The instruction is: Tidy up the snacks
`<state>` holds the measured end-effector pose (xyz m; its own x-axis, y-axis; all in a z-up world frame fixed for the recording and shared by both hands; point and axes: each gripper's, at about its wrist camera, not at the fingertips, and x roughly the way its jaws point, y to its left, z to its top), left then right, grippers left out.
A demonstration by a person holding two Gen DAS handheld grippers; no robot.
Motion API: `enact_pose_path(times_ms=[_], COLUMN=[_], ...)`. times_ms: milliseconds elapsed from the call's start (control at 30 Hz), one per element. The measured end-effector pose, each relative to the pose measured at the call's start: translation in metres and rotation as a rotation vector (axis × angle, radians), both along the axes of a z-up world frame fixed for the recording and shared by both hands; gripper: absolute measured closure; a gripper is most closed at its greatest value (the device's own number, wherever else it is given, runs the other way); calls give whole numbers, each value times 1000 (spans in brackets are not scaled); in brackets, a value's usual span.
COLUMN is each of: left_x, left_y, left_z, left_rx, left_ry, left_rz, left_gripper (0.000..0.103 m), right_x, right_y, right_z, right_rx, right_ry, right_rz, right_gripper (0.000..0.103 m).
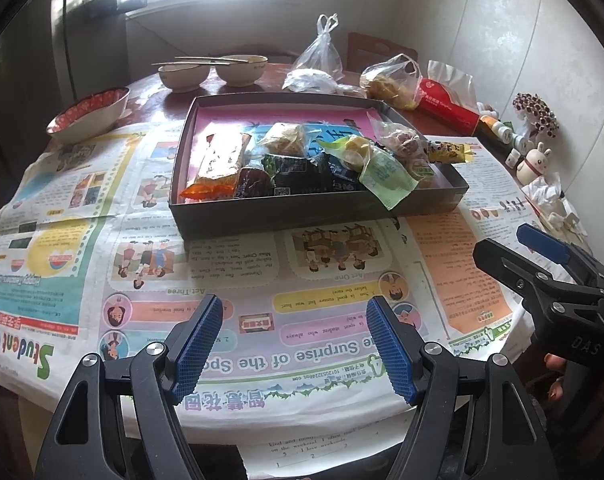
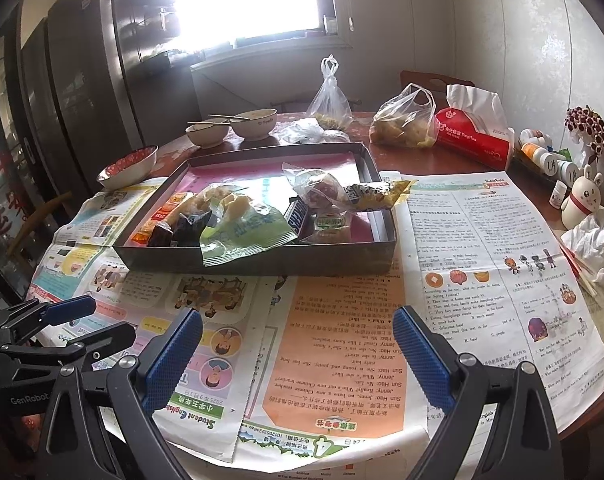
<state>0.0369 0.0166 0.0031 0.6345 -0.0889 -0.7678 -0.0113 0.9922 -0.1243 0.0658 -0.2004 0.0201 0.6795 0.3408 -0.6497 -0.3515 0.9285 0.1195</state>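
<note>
A shallow dark box point(image 1: 286, 216) point(image 2: 258, 266) with a pink lining sits on newspaper at the table's middle. It holds several wrapped snacks: an orange packet point(image 1: 218, 168), dark wrappers point(image 1: 286, 172), a pale green packet point(image 1: 385, 176) point(image 2: 246, 236) hanging over the near wall, and a yellow packet point(image 1: 449, 152) point(image 2: 377, 194) over the right wall. My left gripper point(image 1: 296, 344) hovers open over the newspaper in front of the box, nothing between its blue pads. My right gripper point(image 2: 298, 354) is open too, empty, and appears at the right edge of the left wrist view point(image 1: 541, 256).
Newspaper sheets point(image 1: 102, 248) point(image 2: 481, 264) cover the near table. Behind the box stand two bowls with chopsticks point(image 1: 210, 70), a red-patterned bowl point(image 1: 88, 114), plastic bags point(image 2: 405, 120) and a red tissue pack point(image 2: 473, 136). Small bottles, a rabbit figure point(image 2: 581, 200) and crumpled tissue line the right edge.
</note>
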Motion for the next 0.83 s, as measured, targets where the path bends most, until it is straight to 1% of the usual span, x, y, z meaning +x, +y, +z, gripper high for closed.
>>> enact_pose_path(times_ms=[400, 533, 667, 733, 833], left_x=[1, 5, 13, 17, 26], left_y=[-2, 3, 14, 24, 48], left_z=[-2, -5, -6, -7, -6], left_rx=[24, 14, 16, -1, -1], left_ry=[0, 16, 11, 10, 13], left_rz=[-1, 8, 46, 71, 125], left_gripper=[27, 27, 27, 27, 27], right_x=[3, 11, 23, 31, 45], right_y=[-3, -10, -23, -32, -48], right_z=[-2, -5, -6, -6, -2], right_rx=[3, 8, 14, 24, 34], right_ry=[10, 18, 28, 34, 38], right_rz=[-3, -19, -54, -74, -107], right_gripper=[6, 6, 6, 6, 6])
